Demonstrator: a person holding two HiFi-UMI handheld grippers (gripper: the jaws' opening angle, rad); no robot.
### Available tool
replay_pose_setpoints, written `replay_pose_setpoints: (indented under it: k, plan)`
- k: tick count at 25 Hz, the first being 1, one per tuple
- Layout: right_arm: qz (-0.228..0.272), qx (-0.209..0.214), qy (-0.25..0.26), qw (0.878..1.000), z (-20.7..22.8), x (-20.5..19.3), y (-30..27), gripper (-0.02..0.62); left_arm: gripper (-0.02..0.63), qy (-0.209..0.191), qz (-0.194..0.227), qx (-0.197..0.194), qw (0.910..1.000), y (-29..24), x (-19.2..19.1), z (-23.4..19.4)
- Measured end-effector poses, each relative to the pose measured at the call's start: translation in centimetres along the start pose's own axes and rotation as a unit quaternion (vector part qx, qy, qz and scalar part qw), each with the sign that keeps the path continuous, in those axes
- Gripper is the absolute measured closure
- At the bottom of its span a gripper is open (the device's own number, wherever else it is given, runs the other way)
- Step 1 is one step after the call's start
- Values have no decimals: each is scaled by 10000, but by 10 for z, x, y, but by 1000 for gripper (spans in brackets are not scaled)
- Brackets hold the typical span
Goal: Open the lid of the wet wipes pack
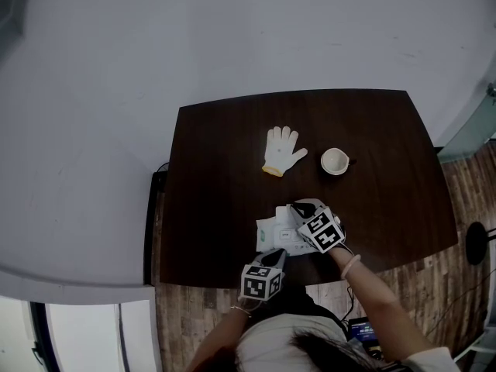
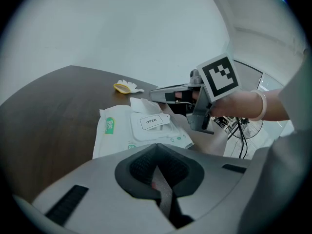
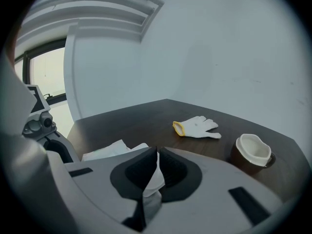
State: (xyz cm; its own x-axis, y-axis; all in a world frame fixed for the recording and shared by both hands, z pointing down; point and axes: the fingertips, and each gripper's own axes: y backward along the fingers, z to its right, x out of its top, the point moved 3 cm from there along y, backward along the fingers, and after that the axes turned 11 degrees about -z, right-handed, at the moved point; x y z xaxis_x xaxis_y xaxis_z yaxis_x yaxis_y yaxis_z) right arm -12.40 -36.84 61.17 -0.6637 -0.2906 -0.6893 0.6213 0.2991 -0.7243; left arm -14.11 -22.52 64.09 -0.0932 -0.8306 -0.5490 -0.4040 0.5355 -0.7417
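While the wet wipes pack (image 1: 273,235) lay near the front edge of the dark desk (image 1: 217,169), we had the right hand-held gripper (image 3: 157,169) closed on a thin white piece (image 2: 139,104) raised at the pack's far end. Whether it was lid flap or wipe, we could not tell. The left hand-held gripper (image 2: 156,155) sat at the pack's near edge, jaws together. The lid (image 2: 151,123) bore an OPEN label. Farther back lay a white glove (image 1: 282,150) and a small cup (image 1: 335,161) — well apart from the pack.
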Motion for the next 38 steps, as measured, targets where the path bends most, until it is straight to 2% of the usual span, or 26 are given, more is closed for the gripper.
replay_pose_setpoints:
  k: [11,20,31,38]
  plan:
    - [336,-70,-245,9991,-12,-5,38,576,592,-231,352,1,9991,15,7,17]
    - [692,-213,-370,9967,-21,-10,71,588,592,-132,818,240,9963,39,23,22]
    - [1105,-437,-324,9924,-28,-14,118,588,592,-96,1509,770,9855,76,52,31]
    - [1297,-512,-249,9899,-32,-15,138,588,592,-349,1853,1008,9769,96,62,45]
